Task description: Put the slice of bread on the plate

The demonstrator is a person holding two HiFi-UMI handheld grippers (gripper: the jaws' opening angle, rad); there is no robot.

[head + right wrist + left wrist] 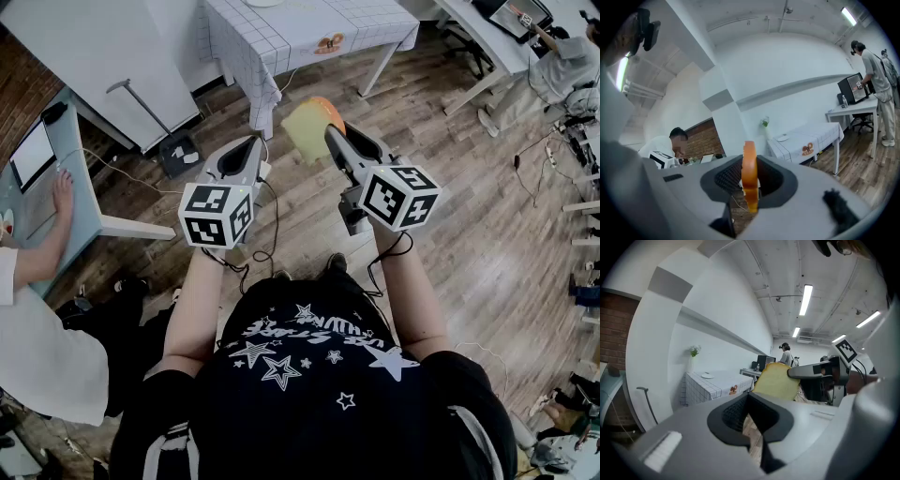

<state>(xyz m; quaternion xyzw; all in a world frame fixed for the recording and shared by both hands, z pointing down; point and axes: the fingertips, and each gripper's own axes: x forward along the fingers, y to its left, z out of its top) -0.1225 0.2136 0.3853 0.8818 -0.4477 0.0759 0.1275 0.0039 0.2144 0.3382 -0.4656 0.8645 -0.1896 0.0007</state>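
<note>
A slice of bread (305, 129), pale yellow with an orange crust, stands on edge between the jaws of my right gripper (330, 133), which is shut on it. The right gripper view shows the bread (749, 176) edge-on between the dark pads. In the left gripper view the bread (777, 380) shows its flat face, held by the right gripper (820, 373). My left gripper (251, 145) hangs beside it, jaws a little apart with only floor showing between them (751, 420). A white plate (707, 375) lies on the checked tablecloth of a table (309, 28) ahead, some way beyond both grippers.
A small orange object (328, 43) lies on the same table. A person sits at a blue desk (84, 202) on the left, with a laptop (31, 155). Another person (562, 66) works at a desk at the right. Cables (267, 234) trail over the wooden floor.
</note>
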